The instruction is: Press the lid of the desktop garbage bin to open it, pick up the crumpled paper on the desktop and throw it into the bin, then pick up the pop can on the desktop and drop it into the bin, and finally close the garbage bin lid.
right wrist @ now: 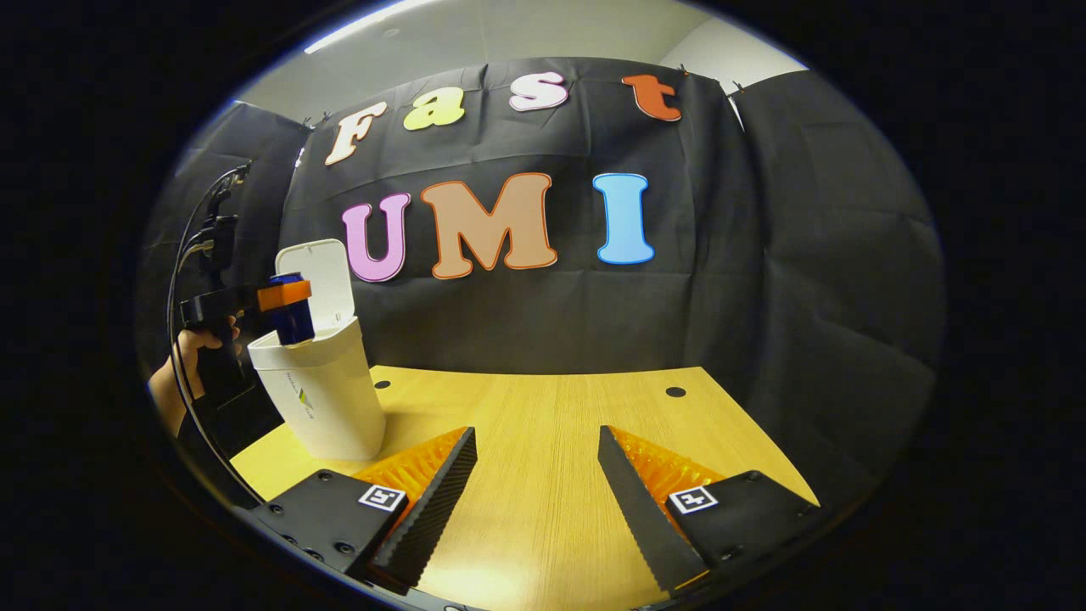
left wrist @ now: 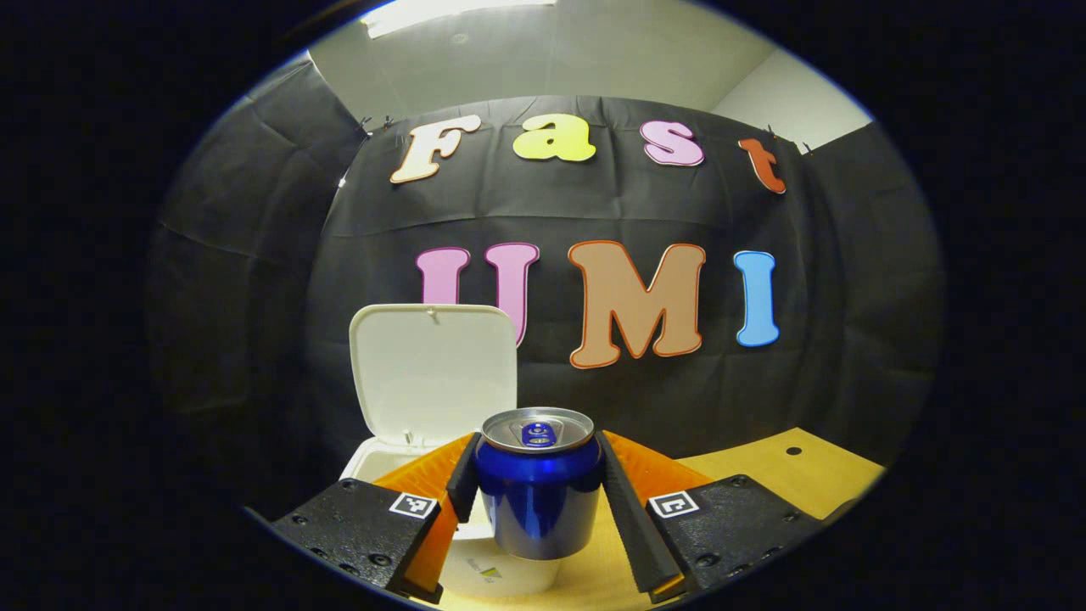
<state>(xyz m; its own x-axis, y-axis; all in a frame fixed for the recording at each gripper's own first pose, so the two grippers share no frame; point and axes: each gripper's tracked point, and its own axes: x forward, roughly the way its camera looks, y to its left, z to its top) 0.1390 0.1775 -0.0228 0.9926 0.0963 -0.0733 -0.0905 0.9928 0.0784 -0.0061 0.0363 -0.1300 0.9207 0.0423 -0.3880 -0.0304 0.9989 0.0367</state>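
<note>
A blue pop can with a silver top stands upright between both fingers of my left gripper, which is shut on it. Behind and below it is the white bin with its lid raised upright. In the right gripper view the same can hangs over the bin's open mouth, held by the left gripper and a hand. My right gripper stands open above the wooden table with nothing between its fingers. The crumpled paper is hidden from me.
The wooden table has small dark holes near its far edge. Black cloth walls close the booth behind and to the sides. Cables trail from the left gripper at the left.
</note>
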